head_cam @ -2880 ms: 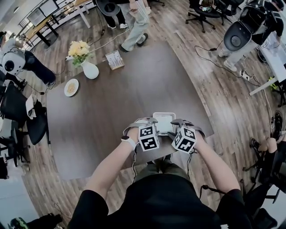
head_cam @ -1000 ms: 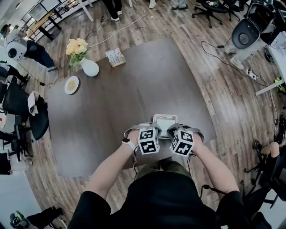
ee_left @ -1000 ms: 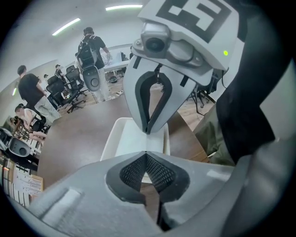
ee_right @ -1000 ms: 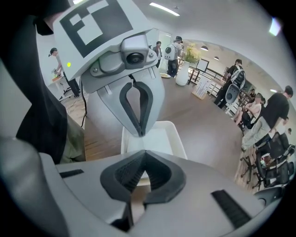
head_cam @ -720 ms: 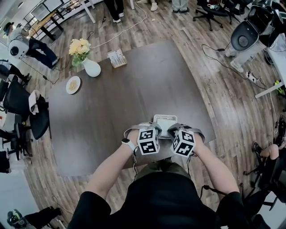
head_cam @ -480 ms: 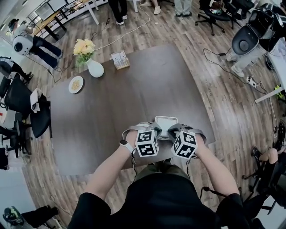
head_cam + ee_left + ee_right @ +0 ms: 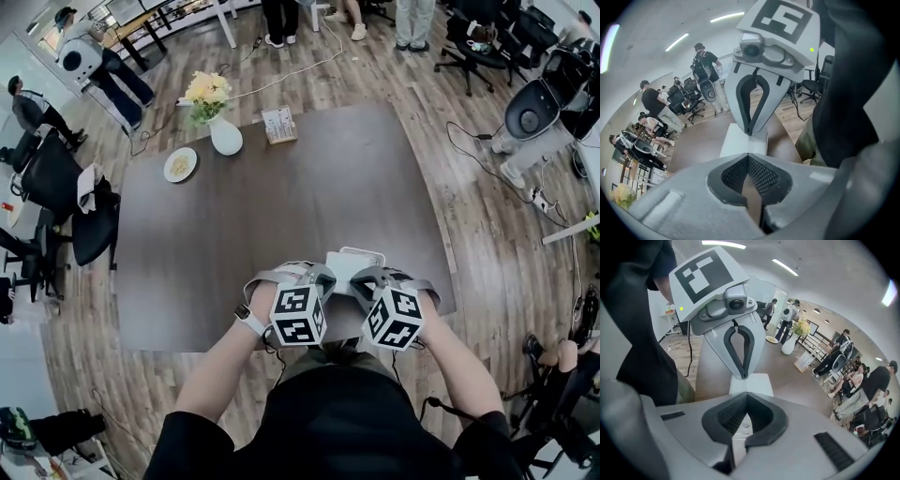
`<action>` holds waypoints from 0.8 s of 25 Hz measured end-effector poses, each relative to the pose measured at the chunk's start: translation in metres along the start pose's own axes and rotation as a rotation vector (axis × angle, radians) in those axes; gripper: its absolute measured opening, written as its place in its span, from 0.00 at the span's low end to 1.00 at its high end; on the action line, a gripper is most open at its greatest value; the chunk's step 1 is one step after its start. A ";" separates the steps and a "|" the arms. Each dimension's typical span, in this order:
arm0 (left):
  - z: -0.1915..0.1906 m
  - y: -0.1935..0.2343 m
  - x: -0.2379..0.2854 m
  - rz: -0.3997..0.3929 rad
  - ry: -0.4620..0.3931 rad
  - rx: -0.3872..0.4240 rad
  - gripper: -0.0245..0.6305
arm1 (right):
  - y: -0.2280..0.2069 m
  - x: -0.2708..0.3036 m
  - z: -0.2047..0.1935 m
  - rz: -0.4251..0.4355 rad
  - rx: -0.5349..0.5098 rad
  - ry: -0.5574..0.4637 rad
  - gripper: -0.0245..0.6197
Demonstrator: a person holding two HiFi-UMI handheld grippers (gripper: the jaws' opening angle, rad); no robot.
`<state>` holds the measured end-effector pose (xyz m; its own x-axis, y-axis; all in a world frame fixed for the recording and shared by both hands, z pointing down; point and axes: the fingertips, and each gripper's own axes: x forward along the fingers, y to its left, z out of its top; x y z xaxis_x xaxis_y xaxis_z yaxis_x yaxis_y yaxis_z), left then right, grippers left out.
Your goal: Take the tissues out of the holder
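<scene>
Tissue pack (image 7: pixel 352 265) sits level (long axis unclear).

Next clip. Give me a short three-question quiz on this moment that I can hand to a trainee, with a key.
1. True or false: the left tongs and the right tongs are both shut.
2. What stands beside the plate at the far side of the table? A) a white vase of yellow flowers B) a kettle C) a laptop
3. In a few words: near which edge of the table is the white tissue holder?
Key: 1 true; 2 A; 3 the near edge, just in front of the person, by the tips of both tongs.
</scene>
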<state>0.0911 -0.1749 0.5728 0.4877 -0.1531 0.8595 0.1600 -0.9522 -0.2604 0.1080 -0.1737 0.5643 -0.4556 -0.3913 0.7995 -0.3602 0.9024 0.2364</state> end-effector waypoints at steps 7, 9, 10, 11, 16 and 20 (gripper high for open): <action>-0.020 -0.003 -0.035 0.058 0.021 -0.062 0.04 | 0.009 0.000 0.038 0.031 -0.065 -0.054 0.05; -0.027 -0.006 -0.042 0.071 0.030 -0.082 0.04 | 0.013 0.001 0.048 0.044 -0.093 -0.067 0.05; -0.030 -0.007 -0.046 0.079 0.035 -0.096 0.04 | 0.015 0.002 0.053 0.050 -0.106 -0.075 0.05; -0.034 -0.008 -0.050 0.088 0.041 -0.111 0.04 | 0.017 0.003 0.058 0.056 -0.120 -0.083 0.05; -0.050 -0.008 -0.065 0.143 0.082 -0.184 0.04 | 0.020 0.009 0.079 0.069 -0.188 -0.112 0.05; -0.066 -0.011 -0.074 0.177 0.116 -0.241 0.04 | 0.027 0.018 0.094 0.093 -0.230 -0.142 0.05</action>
<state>-0.0037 -0.1702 0.5410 0.3864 -0.3375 0.8583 -0.1331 -0.9413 -0.3102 0.0135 -0.1733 0.5335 -0.5935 -0.3119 0.7419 -0.1251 0.9464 0.2978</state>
